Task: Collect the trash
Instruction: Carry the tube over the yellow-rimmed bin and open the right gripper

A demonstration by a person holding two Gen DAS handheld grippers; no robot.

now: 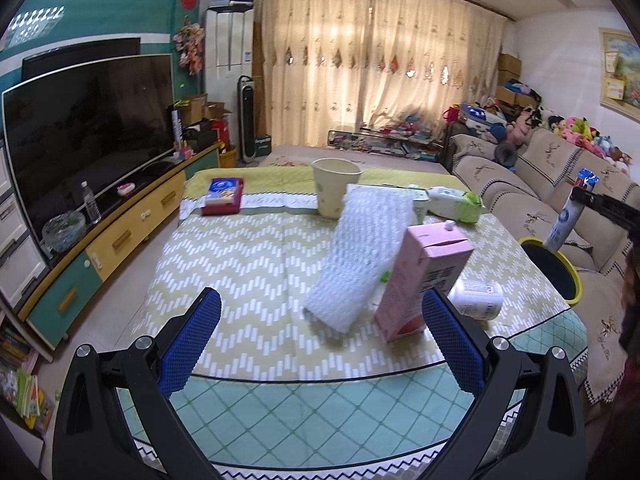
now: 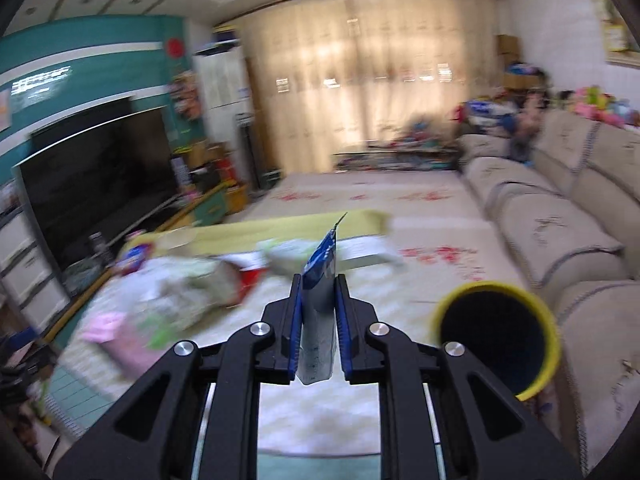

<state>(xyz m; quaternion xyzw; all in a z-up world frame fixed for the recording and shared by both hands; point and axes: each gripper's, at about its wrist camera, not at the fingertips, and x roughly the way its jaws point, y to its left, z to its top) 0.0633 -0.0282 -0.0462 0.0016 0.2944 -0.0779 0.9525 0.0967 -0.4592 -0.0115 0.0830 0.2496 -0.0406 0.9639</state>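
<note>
Right wrist view: my right gripper (image 2: 318,300) pinches a blue wrapper (image 2: 322,256) near the yellow bin (image 2: 496,336), ready to drop; my left gripper (image 1: 320,344) hangs spread over the table (image 1: 240,264).

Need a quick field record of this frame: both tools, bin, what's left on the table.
left tool: open, empty, aimed at pink carton
right tool: shut on blue-white wrapper
bin: yellow rim, dark inside, beside the table, near the sofa
table: bubble wrap, white bottle, cup, wipes pack, red-blue box
</note>
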